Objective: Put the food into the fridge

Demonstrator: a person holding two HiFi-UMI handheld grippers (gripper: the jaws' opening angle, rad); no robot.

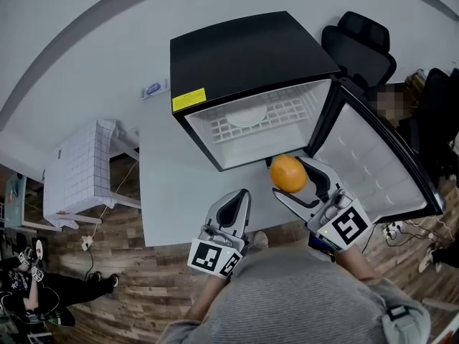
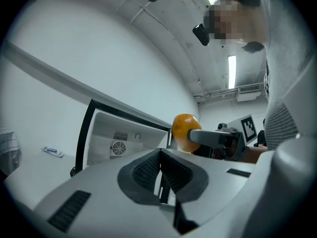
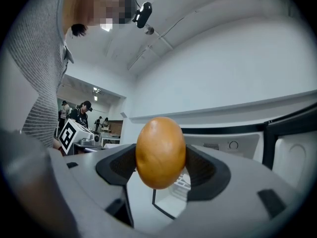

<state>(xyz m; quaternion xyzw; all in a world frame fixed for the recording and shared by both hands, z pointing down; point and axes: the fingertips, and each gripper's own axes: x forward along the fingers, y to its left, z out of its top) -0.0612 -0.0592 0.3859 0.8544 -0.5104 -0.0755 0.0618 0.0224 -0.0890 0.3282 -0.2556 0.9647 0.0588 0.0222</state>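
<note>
A small black fridge (image 1: 244, 56) stands on a white table (image 1: 165, 185) with its door (image 1: 373, 163) swung open to the right. Its white inside holds a wire shelf (image 1: 258, 120) with a white plate (image 1: 247, 115) on it. My right gripper (image 1: 295, 180) is shut on an orange (image 1: 288, 173), held just in front of the fridge opening, low at its right. In the right gripper view the orange (image 3: 160, 151) fills the space between the jaws. My left gripper (image 1: 242, 198) hangs shut and empty near the table's front edge, left of the orange (image 2: 184, 131).
A black office chair (image 1: 362, 45) stands behind the fridge at the right. A small white-and-blue object (image 1: 152, 89) lies on the table left of the fridge. A white gridded cloth-covered stand (image 1: 79, 170) sits at the left, over wooden floor. Other people stand far back.
</note>
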